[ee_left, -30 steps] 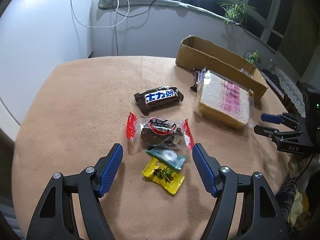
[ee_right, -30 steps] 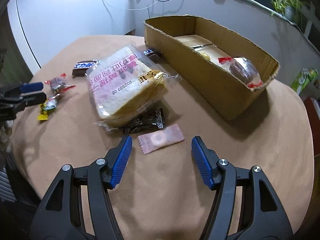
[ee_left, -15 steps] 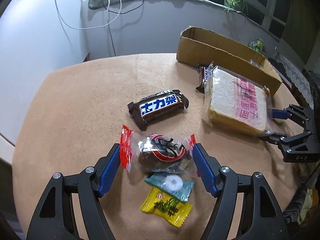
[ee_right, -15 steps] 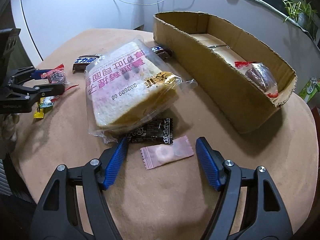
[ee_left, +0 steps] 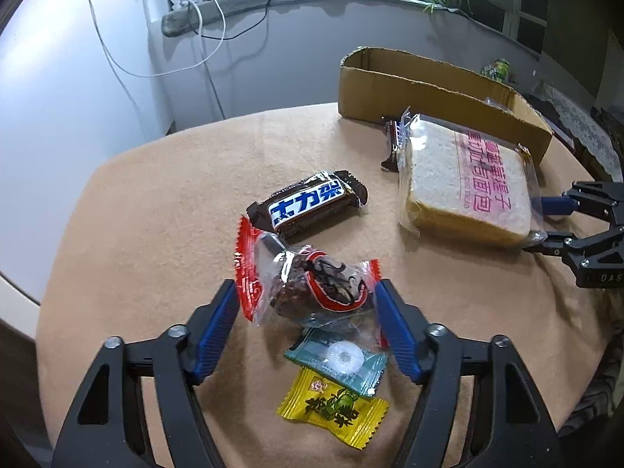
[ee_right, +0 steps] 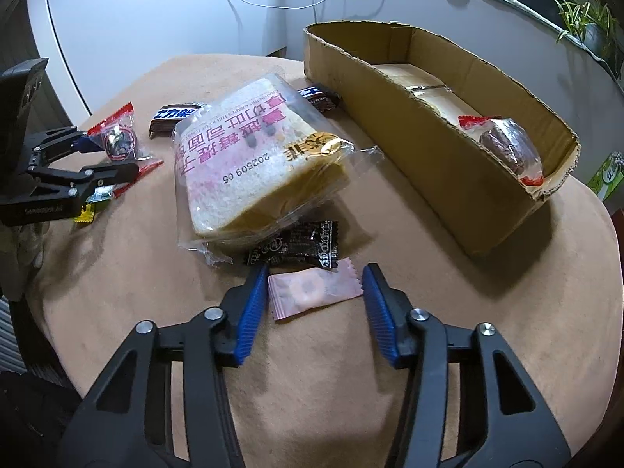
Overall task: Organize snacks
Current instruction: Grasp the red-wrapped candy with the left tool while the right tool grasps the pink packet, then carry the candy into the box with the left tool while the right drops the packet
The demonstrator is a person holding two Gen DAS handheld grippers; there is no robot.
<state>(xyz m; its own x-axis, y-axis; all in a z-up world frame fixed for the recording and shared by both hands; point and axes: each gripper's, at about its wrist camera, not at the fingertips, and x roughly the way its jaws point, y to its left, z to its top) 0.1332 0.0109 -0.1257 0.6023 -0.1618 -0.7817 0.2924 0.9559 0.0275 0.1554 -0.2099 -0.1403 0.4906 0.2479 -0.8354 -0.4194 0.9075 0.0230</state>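
My left gripper (ee_left: 306,298) is open, its jaws on either side of a clear, red-ended cake packet (ee_left: 312,292); the packet also shows in the right wrist view (ee_right: 117,138). Below it lie a teal mint candy (ee_left: 339,358) and a yellow candy (ee_left: 333,407). A Snickers bar (ee_left: 308,204) lies beyond. My right gripper (ee_right: 316,286) is open around a pink candy (ee_right: 314,292), with a black candy (ee_right: 296,247) just ahead. A bagged bread loaf (ee_right: 253,160) lies mid-table. The cardboard box (ee_right: 425,117) holds a similar cake packet (ee_right: 507,148).
The round table (ee_right: 448,312) has a tan cloth. A second small chocolate bar (ee_right: 318,97) lies between bread and box. A green packet (ee_right: 608,173) sits beyond the box's right end. Wall, cables and a plant stand behind.
Both grippers moved forward and down. The left now has the cake packet between its jaws; the right now has the pink candy between its jaws and has narrowed a little.
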